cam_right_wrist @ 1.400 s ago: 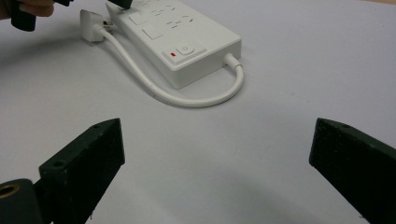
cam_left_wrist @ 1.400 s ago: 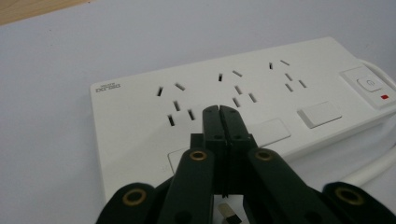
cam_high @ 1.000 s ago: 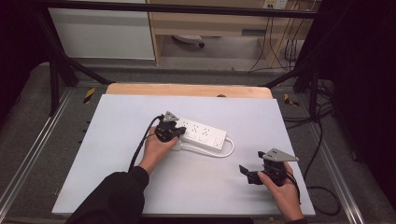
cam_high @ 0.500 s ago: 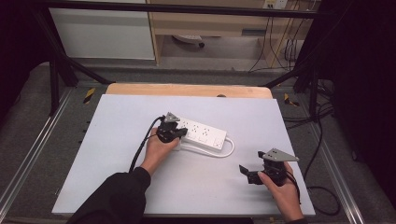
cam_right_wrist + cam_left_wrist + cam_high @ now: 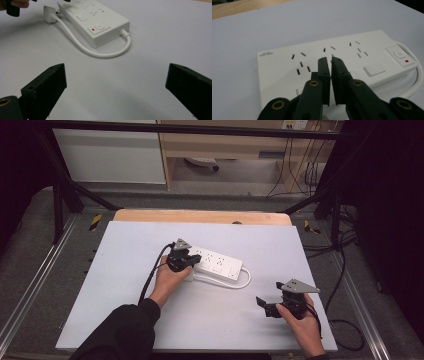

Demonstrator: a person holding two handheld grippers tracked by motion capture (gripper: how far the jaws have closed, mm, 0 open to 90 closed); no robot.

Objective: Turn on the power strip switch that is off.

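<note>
White tabletop (image 5: 125, 285) took up most of my screen, with a wooden edge at the far side and dark floor and cables beyond. On it lay the power strip (image 5: 215, 262), a little left of the middle, its long axis running from near my left hand off to the right and slightly toward me, the switch end on the right. Its white cord (image 5: 100, 51) left that end, looped along the near side and ended at the plug (image 5: 48, 11), which lay flat on the table just beside the strip's left end.

My left gripper (image 5: 182, 260) sat right over that left end. In the left gripper view its jaws stood nearly together above the strip's face, a thin slit between them and nothing in it; they had just eased apart a little. I could not tell whether the tips touched the plastic.

My right gripper (image 5: 267, 306) waited well apart, low at the right of the table, jaws spread wide and empty, aimed up the table at the switch end.

I judged the left hand far nearer, so any next press or grasp on the strip belonged to it.
</note>
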